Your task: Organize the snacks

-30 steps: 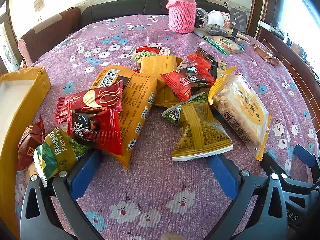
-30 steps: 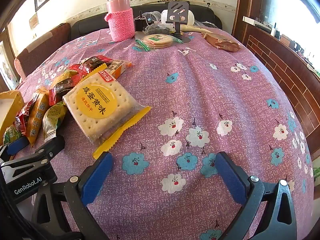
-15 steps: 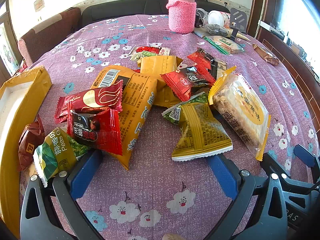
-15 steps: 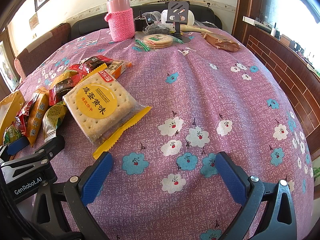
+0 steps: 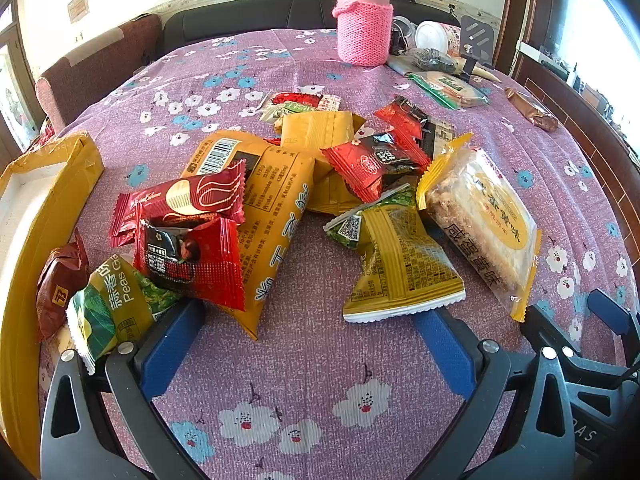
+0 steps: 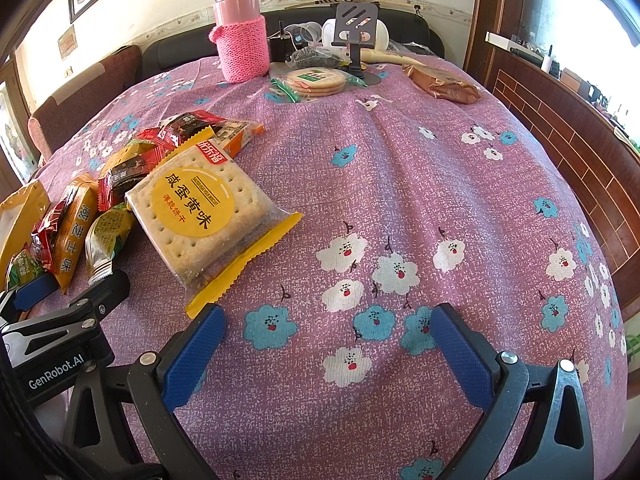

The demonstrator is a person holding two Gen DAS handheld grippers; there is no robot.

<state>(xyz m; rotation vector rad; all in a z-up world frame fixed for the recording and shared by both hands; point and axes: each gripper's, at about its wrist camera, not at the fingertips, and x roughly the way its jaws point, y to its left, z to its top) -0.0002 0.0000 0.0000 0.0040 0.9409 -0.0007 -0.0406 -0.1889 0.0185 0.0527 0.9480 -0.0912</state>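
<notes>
While both tongs gape empty, left tongs (image 5: 308, 332) face snacks (image 5: 280, 216).

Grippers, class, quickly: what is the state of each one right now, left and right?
Left gripper: open, holding nothing, low over the tablecloth in front of the snacks.
Right gripper: open, holding nothing, over bare cloth.

My counter's cloth (image 6: 400, 168) is purple with white and blue flowers. Left tongs (image 5: 308, 344) and right tongs (image 6: 328, 344) both have blue pads on black frames. The cracker pack (image 6: 200, 212) at ten o'clock from my right tongs is clear with yellow ends and a yellow round label. The flask (image 6: 240, 36) at twelve is pink in a pink knit sleeve. Among the snacks (image 5: 280, 208) I see red, mustard and green wrappers; the box (image 5: 44, 216) at nine is yellow.
</notes>
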